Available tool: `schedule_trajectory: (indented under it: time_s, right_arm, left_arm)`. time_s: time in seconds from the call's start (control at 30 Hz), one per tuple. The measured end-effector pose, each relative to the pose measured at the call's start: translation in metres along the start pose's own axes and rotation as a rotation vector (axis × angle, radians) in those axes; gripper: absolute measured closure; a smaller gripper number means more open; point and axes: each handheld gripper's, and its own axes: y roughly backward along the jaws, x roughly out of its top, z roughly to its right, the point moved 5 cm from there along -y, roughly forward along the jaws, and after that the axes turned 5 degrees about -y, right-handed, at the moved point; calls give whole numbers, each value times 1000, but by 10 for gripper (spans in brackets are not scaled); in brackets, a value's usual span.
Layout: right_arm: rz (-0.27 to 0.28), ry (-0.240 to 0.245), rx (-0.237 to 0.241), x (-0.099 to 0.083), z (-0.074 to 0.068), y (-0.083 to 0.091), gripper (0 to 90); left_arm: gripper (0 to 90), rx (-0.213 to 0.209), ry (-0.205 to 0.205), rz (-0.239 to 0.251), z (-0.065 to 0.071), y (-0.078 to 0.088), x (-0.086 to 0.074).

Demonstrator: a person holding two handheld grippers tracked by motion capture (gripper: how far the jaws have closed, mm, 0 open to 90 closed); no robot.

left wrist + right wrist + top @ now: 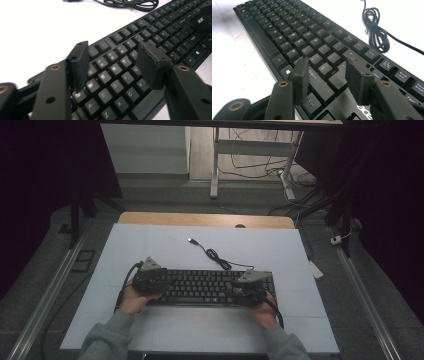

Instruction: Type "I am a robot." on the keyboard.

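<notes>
While both stand apart, left claw [113, 66] and right claw [329, 80] hover over keyboard [205, 287] ends.

Dim and murky in the high view: deep black at both sides and corners, a paler floor strip far back, the white counter [200, 250] a dull grey-blue. Soft, grainy detail; keys of the keyboard [210, 287] barely separable. Much brighter in both gripper views: counter blown out to near pure white, glare on key tops, legends washed out. Near parts of the left claw [113, 66] and right claw [329, 80] blurred; nearest keys soft, farther rows sharper. Faint shadows only.
</notes>
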Motion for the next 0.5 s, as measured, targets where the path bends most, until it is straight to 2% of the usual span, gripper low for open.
schedule_trajectory:
  time_s: [0.2,0.5]
  right_arm:
    - [0,-1,-4,0,1,0,538]
    - [-1,0,-4,0,1,0,532]
  left_arm:
    - [365,-8,31,8,-7,7,-4]
    - [353,-19,20,-3,-6,6,-6]
